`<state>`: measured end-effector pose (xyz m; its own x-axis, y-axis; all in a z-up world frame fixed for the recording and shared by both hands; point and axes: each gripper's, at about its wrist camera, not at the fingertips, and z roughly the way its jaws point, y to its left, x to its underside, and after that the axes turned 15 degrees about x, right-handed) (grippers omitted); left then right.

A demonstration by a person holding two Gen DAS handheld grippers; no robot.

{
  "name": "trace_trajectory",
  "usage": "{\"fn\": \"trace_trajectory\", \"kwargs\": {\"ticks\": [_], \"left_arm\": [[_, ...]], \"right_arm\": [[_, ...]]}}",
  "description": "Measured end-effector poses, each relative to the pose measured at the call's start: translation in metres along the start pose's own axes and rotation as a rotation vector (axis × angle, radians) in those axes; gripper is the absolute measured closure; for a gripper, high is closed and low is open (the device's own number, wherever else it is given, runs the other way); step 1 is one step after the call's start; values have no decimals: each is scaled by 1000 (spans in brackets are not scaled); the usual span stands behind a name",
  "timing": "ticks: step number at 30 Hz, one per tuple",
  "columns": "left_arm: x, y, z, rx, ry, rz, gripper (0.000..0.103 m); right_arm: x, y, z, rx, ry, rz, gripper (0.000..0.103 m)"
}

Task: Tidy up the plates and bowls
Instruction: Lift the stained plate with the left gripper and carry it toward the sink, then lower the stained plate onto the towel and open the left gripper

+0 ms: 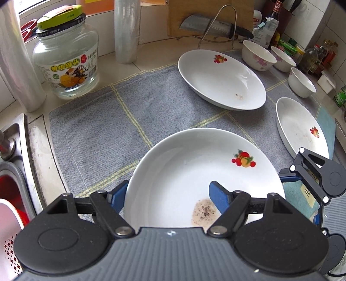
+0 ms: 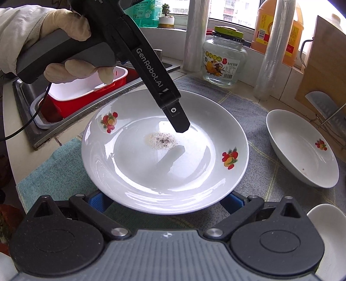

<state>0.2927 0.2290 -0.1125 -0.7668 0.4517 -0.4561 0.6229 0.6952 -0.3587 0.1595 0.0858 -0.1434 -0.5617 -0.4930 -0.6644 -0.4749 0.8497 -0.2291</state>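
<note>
The left gripper [image 1: 170,198] was clamped on the near rim of a white plate [image 1: 183,173] with fruit decals: one blue pad [image 1: 218,196] lay inside the dish beside a speckled patch of residue [image 1: 203,213], the other [image 1: 117,197] sat outside and below the rim. In the right wrist view the same plate [image 2: 134,177] filled the middle, with the left gripper's black finger [image 2: 177,118] reaching down into it from above, gripped by a gloved hand [image 2: 71,45].

The right gripper [image 2: 166,202] had its blue pads [image 2: 98,200] spread wide, one at each side of the plate's near edge and below it; whether they touched the rim could not be told.

The plate was over a grey checked dish towel [image 1: 97,129] beside a steel sink [image 2: 28,112] holding a red-and-white basin [image 2: 86,86]. A second fruit-printed plate [image 1: 220,80] rested farther back on the towel, and a third [image 1: 302,127] lay to its right. Three white bowls [image 1: 258,55] stood in a row behind them. A glass jar [image 1: 66,62] with a green lid stood at the towel's far left corner, near a cleaver [image 1: 214,27] on a wire rack against a wooden cutting board [image 1: 194,13].
</note>
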Motion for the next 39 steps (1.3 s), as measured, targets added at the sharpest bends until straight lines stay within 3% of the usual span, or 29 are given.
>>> {"fn": "trace_trajectory", "kwargs": {"ticks": [15,19,21,26,35,39], "left_arm": [[4,7,5,4,-20,-24,24],[10,-2,-11,-62,-95,16,22],[12,-12,-23,-104,-146,44,13],[20,-42,-40,-206,-262,114,6],[33,-75,-44,-180,-367,23,6],[37,-89,-42,-207,-386,29,6]], "right_arm": [[4,1,7,27,19,-11,0],[5,-7,-2,8,20,-10,0],[6,-13,-8,9,27,-4,0],[10,-29,-26,38,36,18,0],[10,-62,-46,194,27,105,0],[11,-75,-50,244,22,174,0]]}}
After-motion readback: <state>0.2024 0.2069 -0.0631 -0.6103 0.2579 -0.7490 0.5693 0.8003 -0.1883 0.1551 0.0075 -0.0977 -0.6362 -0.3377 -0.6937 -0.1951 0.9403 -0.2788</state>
